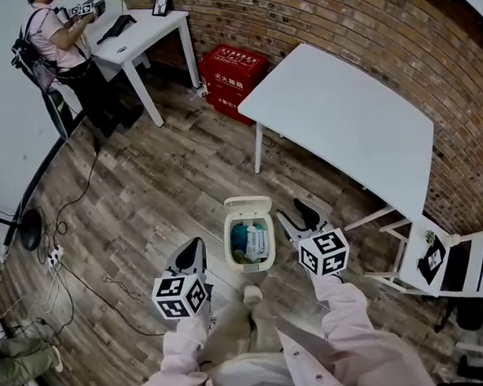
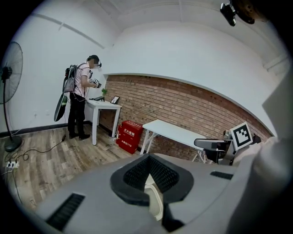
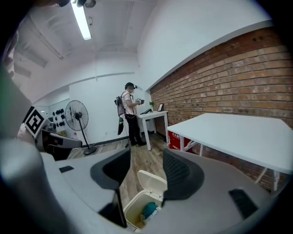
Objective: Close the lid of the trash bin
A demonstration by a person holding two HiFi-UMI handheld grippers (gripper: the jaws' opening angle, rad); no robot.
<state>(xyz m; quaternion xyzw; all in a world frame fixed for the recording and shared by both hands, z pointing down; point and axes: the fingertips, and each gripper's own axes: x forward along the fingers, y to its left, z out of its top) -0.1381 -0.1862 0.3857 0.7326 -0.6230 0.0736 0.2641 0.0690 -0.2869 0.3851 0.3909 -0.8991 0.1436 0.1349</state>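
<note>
A cream trash bin [image 1: 265, 245] stands on the wooden floor in the head view, its lid [image 1: 247, 205] tipped up and back on the far side. Teal and white rubbish lies inside. My left gripper [image 1: 193, 250] hovers left of the bin, its jaws shut with nothing held. In the left gripper view, the left gripper [image 2: 150, 171] shows only a sliver of the cream bin [image 2: 154, 201] beneath the pads. My right gripper [image 1: 298, 217] is open just right of the bin. In the right gripper view, bin [image 3: 132, 211] and raised lid [image 3: 153, 179] show between the right gripper [image 3: 145, 171] jaws.
A large white table [image 1: 343, 125] stands behind the bin against the brick wall, a red box [image 1: 232, 73] beside it. A white folding chair [image 1: 441, 257] is at the right. A person [image 1: 61, 44] works at a far desk [image 1: 146, 31]. Cables [image 1: 58, 256] trail at the left.
</note>
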